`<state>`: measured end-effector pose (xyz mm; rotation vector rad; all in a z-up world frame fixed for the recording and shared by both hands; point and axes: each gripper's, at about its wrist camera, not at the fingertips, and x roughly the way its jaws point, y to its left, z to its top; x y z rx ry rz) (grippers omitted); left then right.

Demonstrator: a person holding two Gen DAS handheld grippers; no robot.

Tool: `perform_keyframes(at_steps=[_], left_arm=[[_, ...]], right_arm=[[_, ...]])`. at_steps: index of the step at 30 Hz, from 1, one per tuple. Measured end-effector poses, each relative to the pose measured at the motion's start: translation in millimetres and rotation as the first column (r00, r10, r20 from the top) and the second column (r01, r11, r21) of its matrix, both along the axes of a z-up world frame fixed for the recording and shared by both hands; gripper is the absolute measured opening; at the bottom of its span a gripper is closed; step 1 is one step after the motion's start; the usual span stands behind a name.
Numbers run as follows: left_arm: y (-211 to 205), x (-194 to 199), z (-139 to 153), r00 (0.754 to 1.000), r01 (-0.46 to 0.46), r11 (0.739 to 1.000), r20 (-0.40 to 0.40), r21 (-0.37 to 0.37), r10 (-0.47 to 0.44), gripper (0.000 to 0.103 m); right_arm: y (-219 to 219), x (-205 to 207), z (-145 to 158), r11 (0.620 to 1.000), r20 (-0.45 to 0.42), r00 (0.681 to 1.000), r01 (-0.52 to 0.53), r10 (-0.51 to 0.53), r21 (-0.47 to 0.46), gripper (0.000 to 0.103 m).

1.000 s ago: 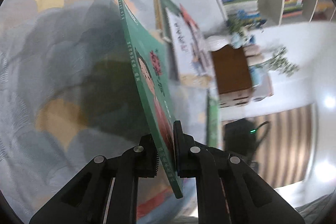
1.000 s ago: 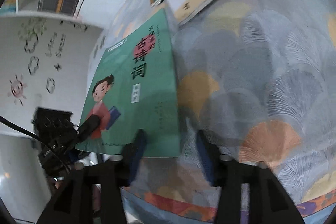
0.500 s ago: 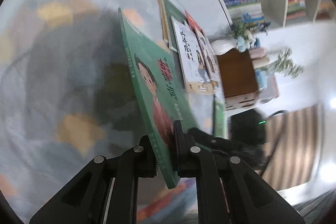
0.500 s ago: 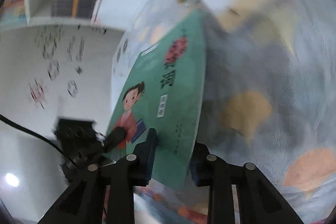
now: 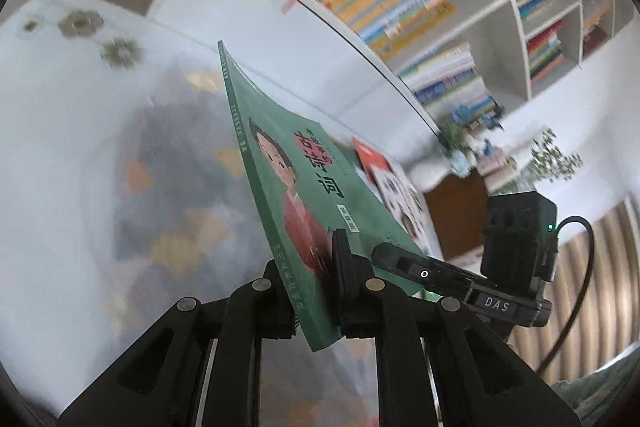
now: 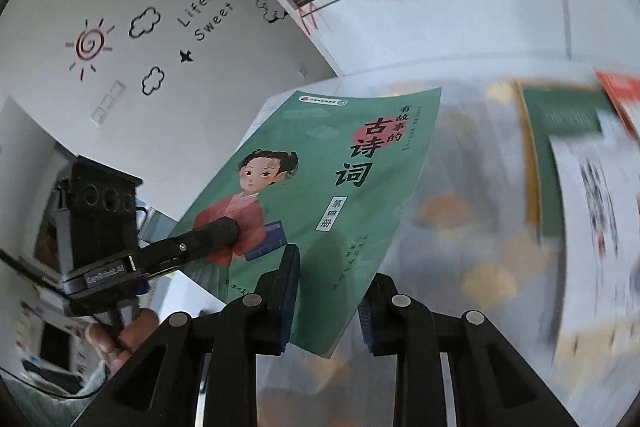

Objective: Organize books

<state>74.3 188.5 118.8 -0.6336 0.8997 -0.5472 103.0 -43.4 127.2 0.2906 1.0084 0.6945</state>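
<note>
A thin green book (image 5: pixel 296 195) with a girl in red on its cover hangs tilted above the patterned cloth (image 5: pixel 172 211). My left gripper (image 5: pixel 312 267) is shut on its lower edge near the spine. In the right wrist view the same green book (image 6: pixel 332 179) runs slantwise between the fingers of my right gripper (image 6: pixel 328 291), which is shut on its lower corner. The left gripper's finger (image 6: pixel 216 233) lies across the cover there, and the right gripper's finger (image 5: pixel 404 261) shows on the cover in the left wrist view.
More books (image 6: pixel 576 167) lie flat on the cloth to the right, blurred. A white bookshelf (image 5: pixel 460 27) full of books stands behind. A brown box (image 5: pixel 456 215) and a plant (image 5: pixel 552 159) sit beyond the table. A person's hand (image 6: pixel 128 335) holds the left gripper.
The right gripper has shut on the green book. Both grippers have lifted it off the cloth and tipped upward, so the shelf and wall now fill the top of both views.
</note>
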Motion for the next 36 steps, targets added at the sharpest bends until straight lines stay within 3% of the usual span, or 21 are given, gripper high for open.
perform_keyframes(at_steps=[9,17,25,32,36], left_arm=[[22.1,66.9,-35.9,0.997,-0.044,0.997,-0.054,0.058,0.047,0.011],[23.1,88.4,-70.2,0.991,-0.038,0.996,-0.122,0.078,0.047,0.012],[36.3,76.6,-97.8,0.973,-0.081,0.992,-0.206,0.097,0.099,0.015],[58.6,40.1,-109.9,0.949,-0.131,0.962,-0.251,0.240,0.191,0.016],[60.3,13.5,-99.7,0.949,-0.121,0.938,-0.238,0.326,0.205,0.016]], right_arm=[[43.6,81.7,-35.2,0.998,-0.035,0.999,-0.005,0.002,-0.066,0.026],[54.7,105.4,-60.5,0.993,-0.067,0.997,0.033,-0.041,-0.116,0.026],[62.7,101.3,-94.0,0.992,-0.174,0.984,0.025,-0.046,-0.123,0.026],[52.1,85.1,-114.9,0.988,-0.251,0.966,0.021,-0.060,-0.156,0.027],[27.2,57.0,-113.7,0.990,-0.270,0.960,0.040,-0.075,-0.134,0.027]])
